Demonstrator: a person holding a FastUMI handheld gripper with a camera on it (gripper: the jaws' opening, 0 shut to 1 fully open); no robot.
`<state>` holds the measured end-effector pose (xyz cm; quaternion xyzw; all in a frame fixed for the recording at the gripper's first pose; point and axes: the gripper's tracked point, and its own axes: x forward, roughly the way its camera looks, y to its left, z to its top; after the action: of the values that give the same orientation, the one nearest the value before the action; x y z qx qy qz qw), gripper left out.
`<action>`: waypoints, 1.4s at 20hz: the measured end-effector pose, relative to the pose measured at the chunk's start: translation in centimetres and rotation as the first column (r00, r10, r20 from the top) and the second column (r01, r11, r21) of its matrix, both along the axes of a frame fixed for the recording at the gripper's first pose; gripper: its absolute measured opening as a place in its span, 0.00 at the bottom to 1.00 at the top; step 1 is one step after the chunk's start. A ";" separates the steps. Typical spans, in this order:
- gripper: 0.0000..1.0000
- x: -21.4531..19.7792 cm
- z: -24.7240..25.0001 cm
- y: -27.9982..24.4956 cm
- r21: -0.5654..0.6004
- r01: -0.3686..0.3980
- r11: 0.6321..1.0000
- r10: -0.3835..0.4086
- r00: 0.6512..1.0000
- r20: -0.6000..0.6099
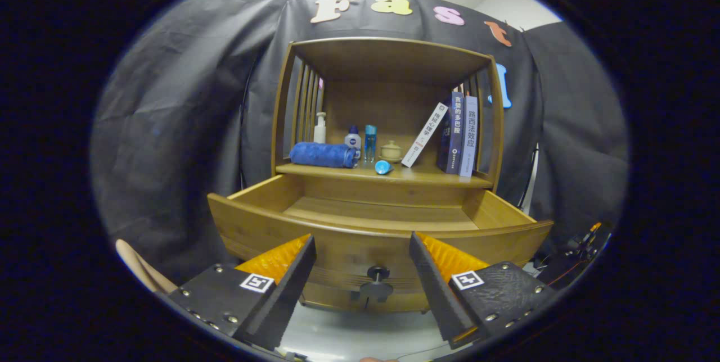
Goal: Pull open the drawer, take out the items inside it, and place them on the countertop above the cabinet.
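A wooden cabinet stands ahead with its drawer (360, 221) pulled out toward me; the part of the drawer's inside that I can see is bare wood. A dark knob (378, 275) sits on the drawer front, between and just beyond my fingers. My gripper (363, 244) is open with nothing between its fingers, held a little in front of the drawer front. On the countertop (433, 177) above the drawer lie a rolled blue towel (322, 154), a white pump bottle (320, 127), a small white bottle (352, 139), a blue bottle (370, 143), a small blue object (383, 167) and a beige lidded jar (391, 151).
Three books (457, 134) stand at the countertop's right, one white book leaning. Slatted side walls and a top board enclose the shelf. A pale curved chair back (138, 266) is low on the left; cables and gear (579, 247) lie at the right.
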<state>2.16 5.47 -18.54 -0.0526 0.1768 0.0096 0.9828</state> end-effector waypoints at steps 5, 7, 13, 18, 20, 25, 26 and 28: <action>0.98 1.0 -2.3 -0.7 -0.002 0.069 0.998 -0.069 0.997 -0.038; 0.98 1.2 -3.1 -1.4 -0.002 0.099 0.995 -0.099 0.994 -0.055; 0.98 1.9 -4.1 -3.0 -0.009 0.144 0.990 -0.144 0.988 -0.059; 0.99 2.2 -4.6 -2.8 -0.014 0.147 0.989 -0.148 0.988 -0.035; 0.99 2.4 -4.6 -3.0 -0.017 0.141 0.990 -0.141 0.989 -0.032; 0.98 4.4 -5.1 -3.7 0.031 0.141 0.990 -0.139 0.988 -0.061; 0.98 4.9 -5.2 -3.9 0.037 0.149 0.988 -0.146 0.987 -0.059; 0.98 6.3 -4.7 -4.0 0.011 0.148 0.989 -0.148 0.989 -0.032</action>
<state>8.41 1.43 -23.26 -0.0326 0.1955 -0.0612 0.9782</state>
